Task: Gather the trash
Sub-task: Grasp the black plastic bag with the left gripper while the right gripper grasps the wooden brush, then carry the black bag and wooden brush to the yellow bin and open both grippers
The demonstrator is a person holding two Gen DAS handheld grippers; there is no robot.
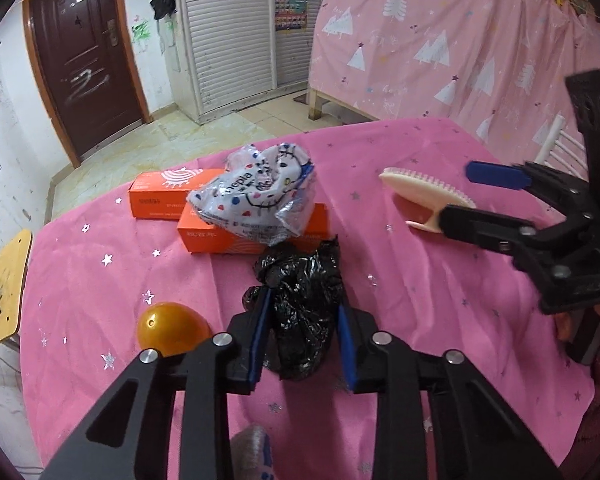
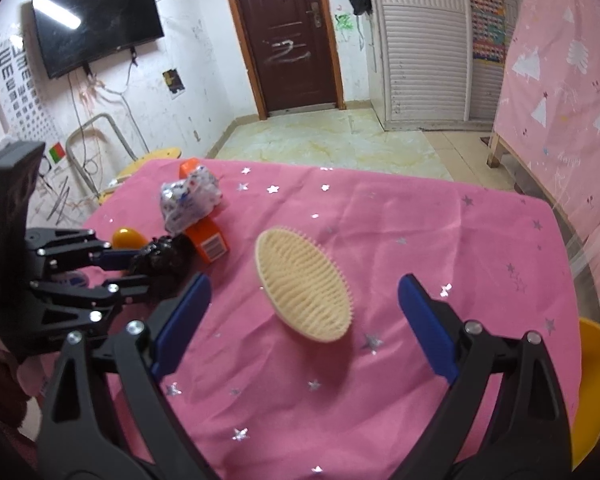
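left gripper pinching the black bag mid-table; squeeze firmly before lifting. right gripper spread over the brush.

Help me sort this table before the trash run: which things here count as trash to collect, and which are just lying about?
Likely trash:
- black plastic bag, between the left gripper jaws
- crumpled tissue pack

Probably just lying about:
- two orange boxes
- cream brush, ahead of the open right gripper
- golden ball

On the table, the bag lies before two boxes; ball left, brush right.
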